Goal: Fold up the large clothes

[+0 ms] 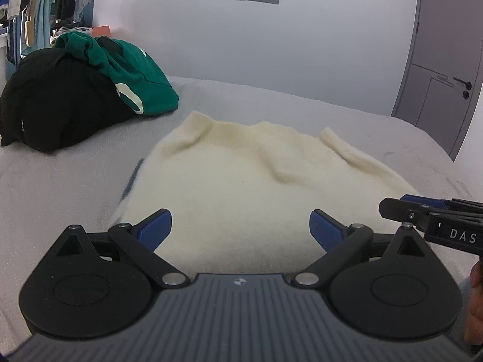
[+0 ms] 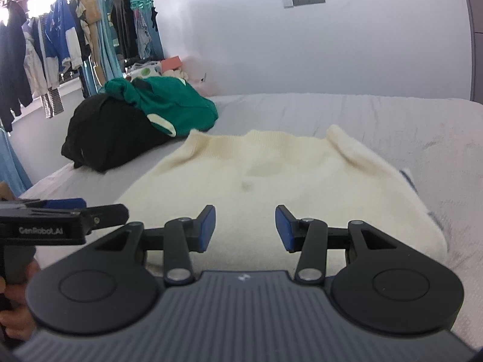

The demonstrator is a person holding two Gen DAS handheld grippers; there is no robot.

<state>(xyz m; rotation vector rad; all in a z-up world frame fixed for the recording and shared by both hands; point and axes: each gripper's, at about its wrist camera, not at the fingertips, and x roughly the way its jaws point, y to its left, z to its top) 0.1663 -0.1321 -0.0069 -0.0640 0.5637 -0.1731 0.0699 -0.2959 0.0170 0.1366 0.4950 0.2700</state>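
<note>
At the bottom of the left wrist view the left tongs (image 1: 240, 229) stand spread wide with nothing between the blue pads (image 1: 157, 229); they hover over the near edge of the cream sweater (image 1: 241, 175) without gripping it. In the right wrist view the right tongs (image 2: 245, 227) are likewise released, the gap between the pads narrower but empty, the knit visible through it. Each tool shows at the other's frame edge: the right one at the right of the left view, the left one at the left of the right view, with a hand (image 2: 15, 316) on its grip.

Just beyond the pads, the sweater lies in the middle of each frame on the bed (image 1: 60, 187). It looks already folded into a compact block: no sleeves trail out, the sides run fairly straight, and the near edge is a thick rounded fold. The ribbed band lies along the far edge, with one corner curled up at the upper right of the block. A strip of blue cloth (image 1: 129, 181) peeks out from under its side; what it belongs to cannot be told.

Farther back, at the upper left, a black garment (image 1: 60, 105) and a green garment (image 1: 132, 69) sit heaped and unfolded. Behind them clothes hang on a rack (image 2: 60, 45).

My reading: the sweater is finished or nearly so, perhaps needing that curled corner smoothed, while the two heaped garments remain to be folded.
</note>
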